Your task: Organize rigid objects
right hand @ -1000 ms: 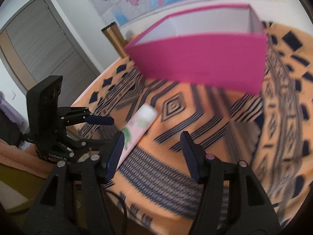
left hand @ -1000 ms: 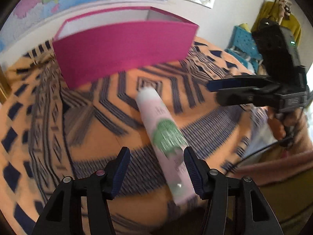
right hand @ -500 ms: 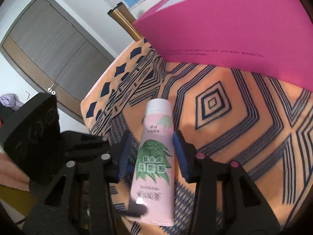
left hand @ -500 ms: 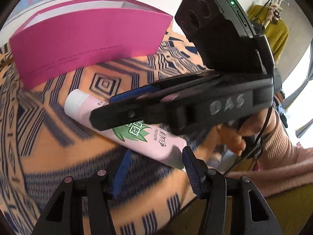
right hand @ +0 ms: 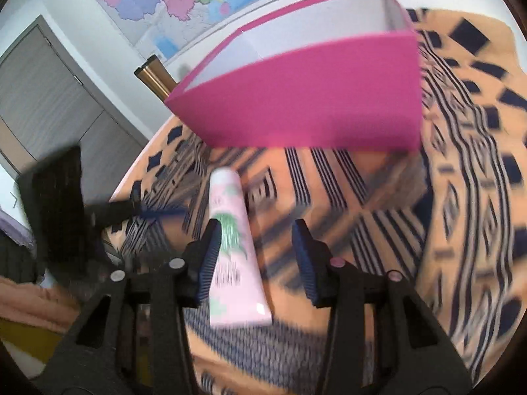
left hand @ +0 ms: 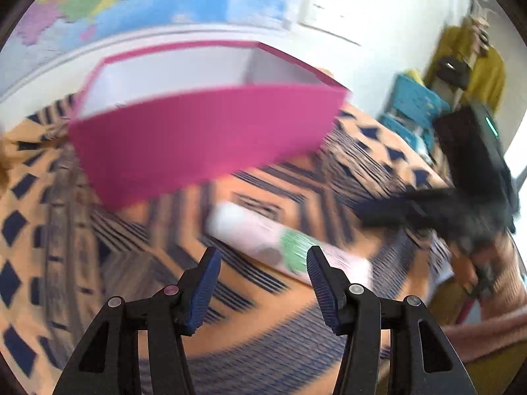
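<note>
While lying flat, tube [right hand: 232, 247] points lengthwise — cap toward box [right hand: 306, 98].

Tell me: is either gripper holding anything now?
Nothing is held. The pink tube lies on the patterned cloth; left gripper and right gripper are open.

Magenta box [right hand: 306, 98] – white inside, pink tube [right hand: 235, 263], orange-navy geometric cloth [right hand: 461, 230]

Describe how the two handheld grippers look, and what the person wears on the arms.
Both the left gripper and the right gripper have black angular frames with small round pivot pins, some silver and some pinkish. The jaws carry dark blue ribbed pads. Seen from outside, each has a boxy black housing on top; the right one shows a small green light. A salmon-pink ribbed sleeve covers the right arm.
</note>
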The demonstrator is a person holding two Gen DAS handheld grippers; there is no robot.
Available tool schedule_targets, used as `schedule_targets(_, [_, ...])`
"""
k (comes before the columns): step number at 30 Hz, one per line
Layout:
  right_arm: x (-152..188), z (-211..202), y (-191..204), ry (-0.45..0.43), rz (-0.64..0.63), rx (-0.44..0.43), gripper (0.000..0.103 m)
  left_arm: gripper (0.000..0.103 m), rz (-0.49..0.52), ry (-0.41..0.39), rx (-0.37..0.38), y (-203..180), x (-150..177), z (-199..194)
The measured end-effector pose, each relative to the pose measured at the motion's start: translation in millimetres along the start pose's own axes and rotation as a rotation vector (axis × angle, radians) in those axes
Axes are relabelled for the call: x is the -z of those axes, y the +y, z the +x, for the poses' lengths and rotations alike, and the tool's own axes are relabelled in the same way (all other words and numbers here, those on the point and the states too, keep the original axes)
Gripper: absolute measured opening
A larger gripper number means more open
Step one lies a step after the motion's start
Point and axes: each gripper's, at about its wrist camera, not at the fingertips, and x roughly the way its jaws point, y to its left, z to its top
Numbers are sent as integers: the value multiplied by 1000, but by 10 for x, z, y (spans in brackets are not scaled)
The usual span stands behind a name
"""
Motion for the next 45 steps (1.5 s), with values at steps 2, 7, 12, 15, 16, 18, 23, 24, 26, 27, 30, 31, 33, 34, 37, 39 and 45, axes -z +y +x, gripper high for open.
schedule_targets(2, [114,-88,-5,19,2,-6,47,55,-8,-13,-34,101,-90,29])
schedule_targets(7, [341,-82,47,88,13,-16,47,52,-3,8,-21,252,-233,202])
schedule_targets(12, [478,-27,186,149,-21,-50,47,42,33,38,-13,184,-220,298])
schedule_targets(15, [490,50,214,163,-21,-62,47,42,45,47,-2,129,-175,276])
schedule_targets(16, [475,62,207,153,-13,-70,47,42,48,51,8,111,-154,264])
schedule_targets(18, [417,75,182,129,0,-55,47,42,59,62,21,57,-124,264])
schedule_targets(23, [273,104,40,76,55,-26,47,42,76,65,-3,13,-79,230])
schedule_targets(24, [256,109,25,65,62,-19,47,42,58,50,-10,56,-97,195])
schedule_targets(26, [223,101,-17,47,68,-11,47,45,18,17,-30,170,-142,122])
schedule_targets(27, [207,100,-34,35,70,1,47,45,-5,9,-32,236,-166,105])
schedule_targets(30, [180,121,-77,14,84,20,47,45,-68,23,-27,411,-202,140])
schedule_targets(31, [169,135,-84,8,89,20,47,45,-70,31,-35,422,-199,167])
schedule_targets(33, [152,155,-98,-2,93,24,47,45,-66,44,-25,417,-175,210])
schedule_targets(34, [152,153,-101,-5,92,27,47,45,-63,49,-14,406,-164,227])
schedule_targets(37, [117,171,-102,-9,81,42,47,44,-57,58,10,358,-150,267])
schedule_targets(39, [105,188,-89,-12,75,52,47,44,-52,58,4,320,-144,269])
schedule_targets(45, [70,202,-121,-28,76,74,48,44,-75,69,-8,276,-100,263])
